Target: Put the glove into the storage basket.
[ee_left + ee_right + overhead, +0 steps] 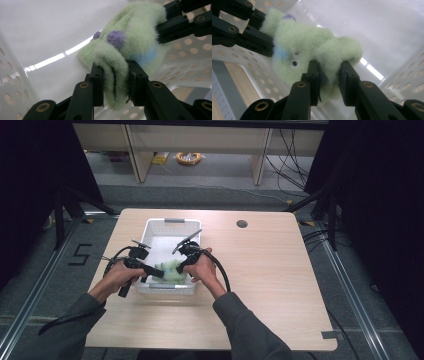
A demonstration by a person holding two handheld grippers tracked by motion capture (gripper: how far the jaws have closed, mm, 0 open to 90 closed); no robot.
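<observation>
A fuzzy light-green sock (172, 269) with purple dots and a blue band hangs low inside the white perforated basket (172, 221), near its front wall. My left gripper (116, 72) has a fold of the sock (130, 32) squeezed between its pads. In the same view my right gripper (162, 30) holds the sock's far end. In the right gripper view my right gripper (329, 68) pinches a bunch of the sock (312, 42), and my left gripper (262, 32) grips the other end. From above, my left gripper (159, 272) and my right gripper (180, 268) reach into the basket from either side.
The basket stands on a light wooden table (270, 270) with a round cable hole (242, 224) at the back. Perforated basket walls (15, 82) close in around both grippers. Bare tabletop lies to the right of the basket.
</observation>
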